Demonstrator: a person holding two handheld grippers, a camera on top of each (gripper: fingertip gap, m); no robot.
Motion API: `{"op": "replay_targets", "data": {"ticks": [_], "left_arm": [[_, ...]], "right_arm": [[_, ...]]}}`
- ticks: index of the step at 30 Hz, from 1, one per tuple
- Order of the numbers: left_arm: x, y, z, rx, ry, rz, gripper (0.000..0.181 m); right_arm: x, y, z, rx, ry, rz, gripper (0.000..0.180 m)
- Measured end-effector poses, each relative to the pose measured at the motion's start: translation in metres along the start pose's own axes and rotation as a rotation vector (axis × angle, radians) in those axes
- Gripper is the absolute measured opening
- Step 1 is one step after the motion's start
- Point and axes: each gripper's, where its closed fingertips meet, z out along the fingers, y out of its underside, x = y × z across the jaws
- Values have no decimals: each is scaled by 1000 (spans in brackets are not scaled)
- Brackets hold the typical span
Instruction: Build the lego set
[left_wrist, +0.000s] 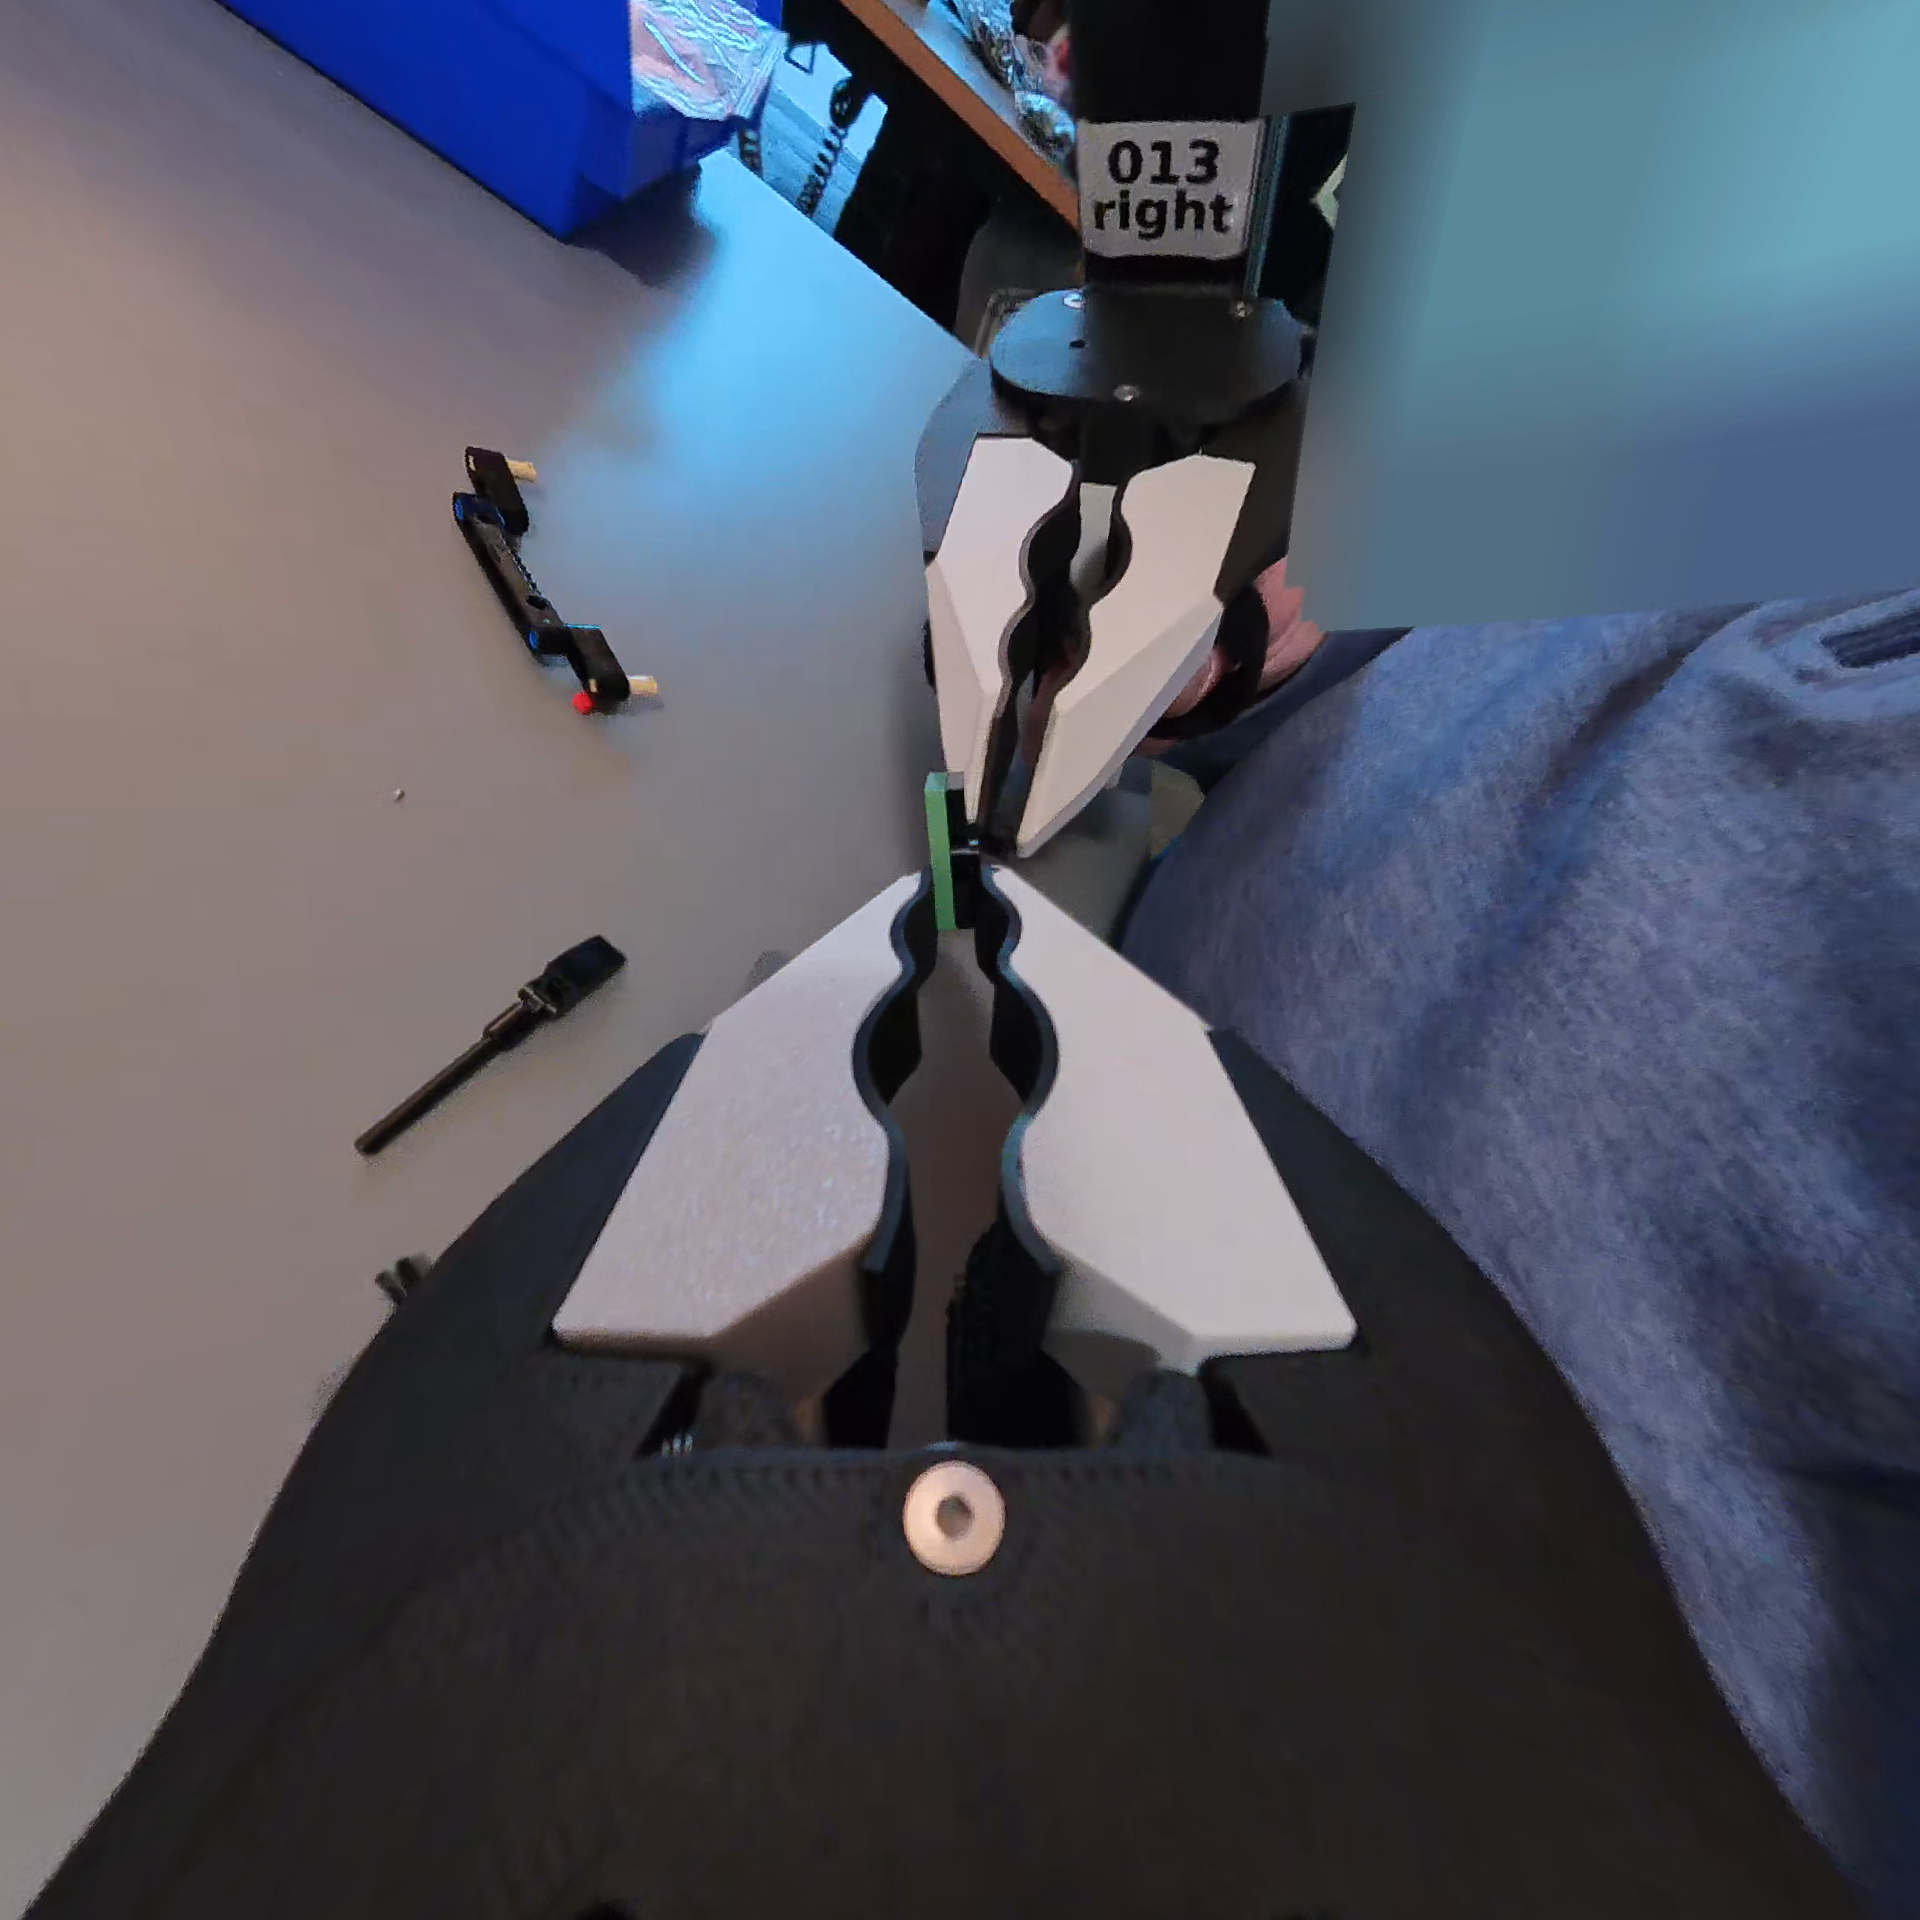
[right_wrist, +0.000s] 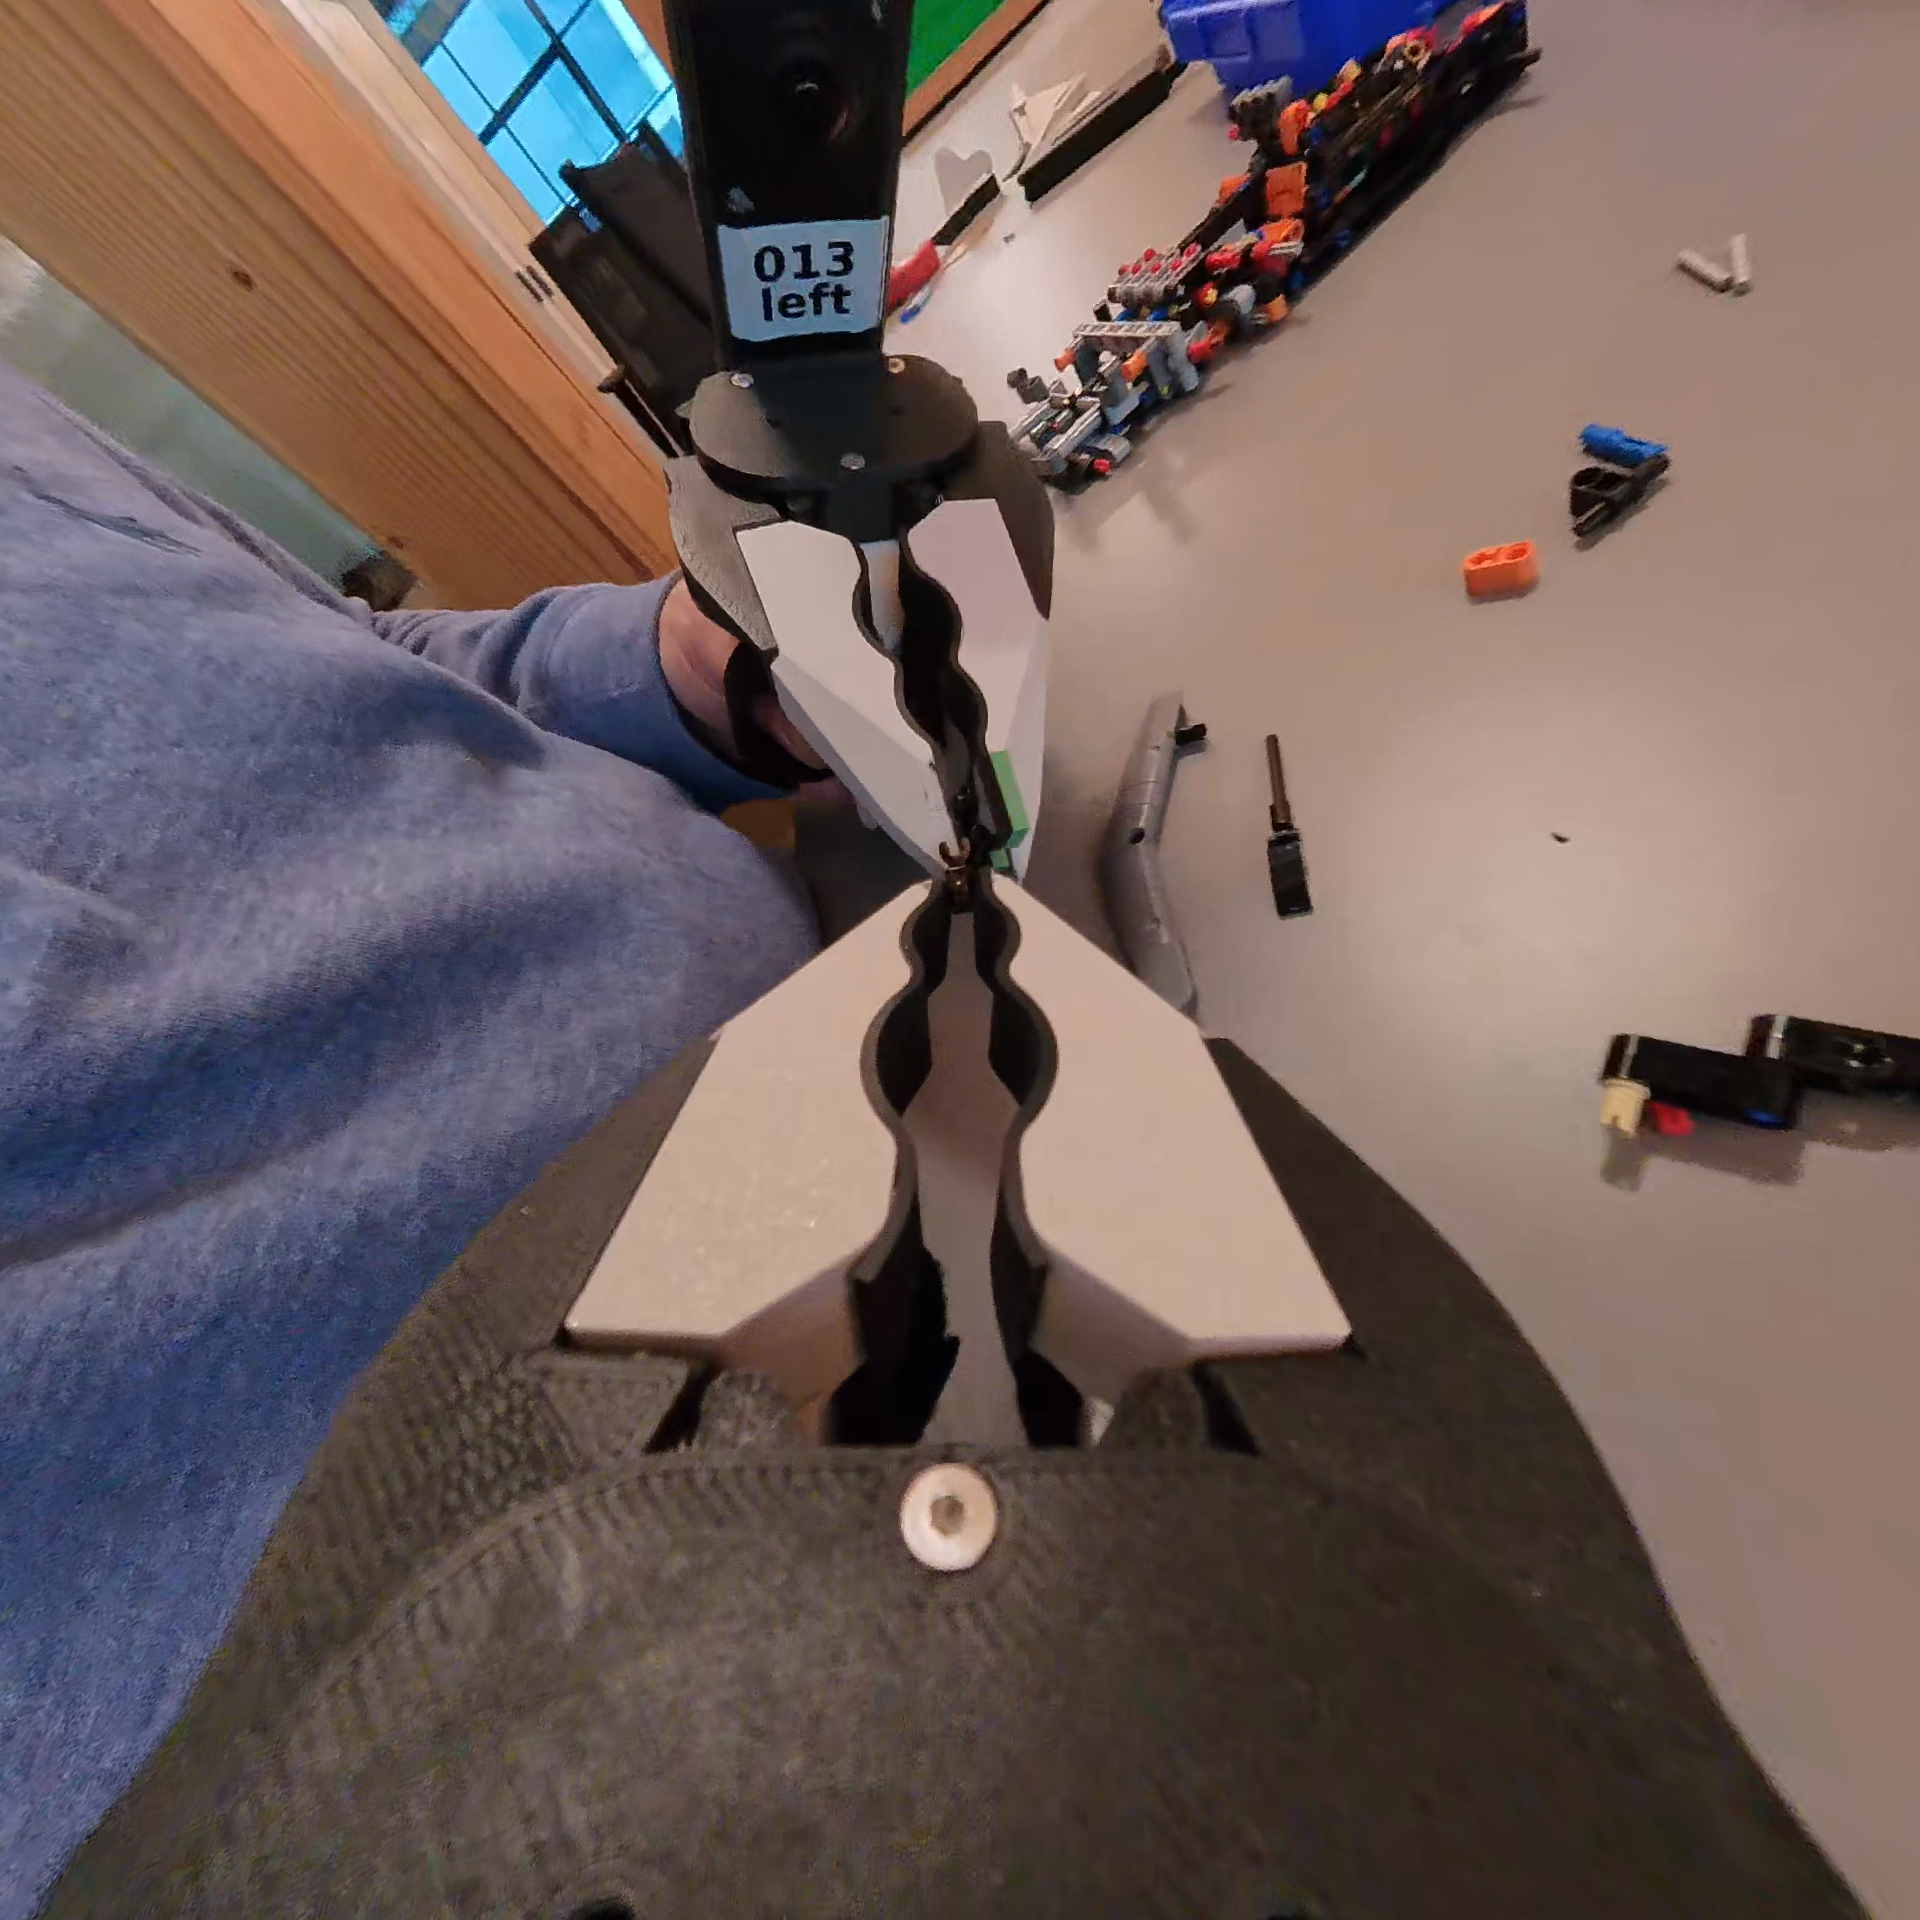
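Observation:
My left gripper (left_wrist: 956, 896) is shut on a thin green lego piece (left_wrist: 941, 847) that has a black part on its side. My right gripper (right_wrist: 961, 894) is shut on a small black pin (right_wrist: 957, 864). The two grippers meet tip to tip in the air, over the table's near edge. In the left wrist view the right gripper (left_wrist: 992, 831) comes in from above, with the pin against the green piece. In the right wrist view the left gripper (right_wrist: 971, 831) comes in from above, and the green piece (right_wrist: 1008, 795) sticks out to its right.
On the grey table (right_wrist: 1455, 1299) lie a large multicoloured lego build (right_wrist: 1278, 239), an orange piece (right_wrist: 1499, 569), a black-and-blue piece (right_wrist: 1621, 473), a grey curved panel (right_wrist: 1143, 852), a black axle (right_wrist: 1283, 831) and a black assembly (left_wrist: 540, 582). A blue bin (left_wrist: 468, 94) stands behind. A person's blue sleeve (left_wrist: 1558, 987) is close. Both grippers' tips are close together, under 4 cm apart. The large multicoloured lego build (right_wrist: 1278, 239) is about equally far from each gripper, around 35 cm.

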Motion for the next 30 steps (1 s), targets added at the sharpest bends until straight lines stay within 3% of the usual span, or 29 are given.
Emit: {"op": "replay_targets", "data": {"ticks": [30], "left_arm": [[14, 13, -6, 4, -64, 205, 4]], "right_arm": [[-13, 11, 7, 2, -147, 196, 2]]}}
